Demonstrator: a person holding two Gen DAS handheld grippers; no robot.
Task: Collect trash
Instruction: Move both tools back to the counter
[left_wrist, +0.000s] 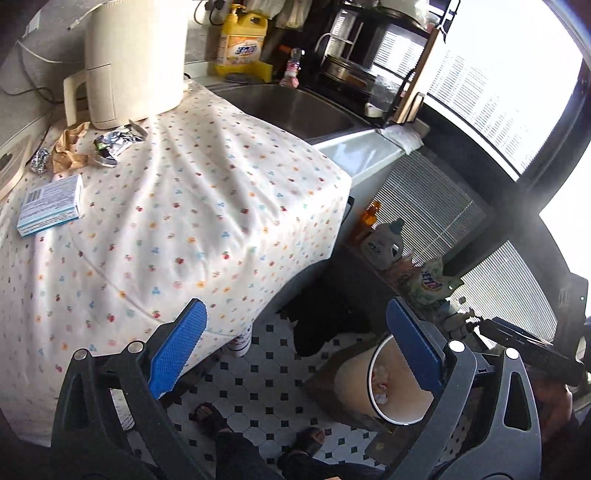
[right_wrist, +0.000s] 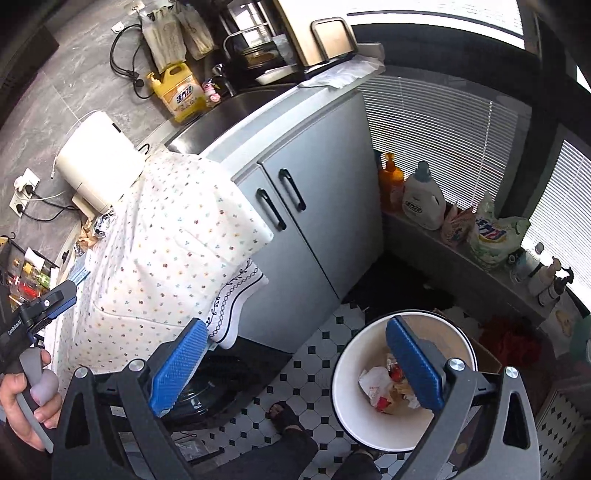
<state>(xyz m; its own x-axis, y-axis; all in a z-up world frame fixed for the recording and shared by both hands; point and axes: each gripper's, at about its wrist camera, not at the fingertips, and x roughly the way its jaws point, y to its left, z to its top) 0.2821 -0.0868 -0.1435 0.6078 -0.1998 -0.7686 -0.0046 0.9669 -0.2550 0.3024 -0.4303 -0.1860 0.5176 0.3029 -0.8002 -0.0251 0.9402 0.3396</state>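
While I held both tools over the floor beside the counter, the left gripper (left_wrist: 295, 354) stood with its jaws spread wide and nothing between the blue pads (left_wrist: 177, 347). The right gripper (right_wrist: 295, 365) was the same: fully released, its pads bare. No earlier picture let me speak of how they got that way.

Below me the white bin (right_wrist: 341, 373) sat on the checkered floor (right_wrist: 310, 354), with crumpled wrappers (right_wrist: 376, 387) already lying in its bottom. From the right wrist view the bin lay just under the right-hand finger, partly hidden by it; from the left wrist view it lay likewise low and to the right, behind that tool's right finger.

More trash remained up on the flowered cloth (left_wrist: 207, 192) covering the worktop, well apart from either pair of jaws: a crumpled brown paper (left_wrist: 68, 149), a silvery foil packet (left_wrist: 114, 142), a small ball of foil (left_wrist: 40, 159), all clustered near the base of the cream appliance (left_wrist: 129, 62), and a light-blue box (left_wrist: 51, 205) lying flat a little nearer to me. My left hand (right_wrist: 26, 398) showed at the edge of the right wrist view, wrapped round its handle.
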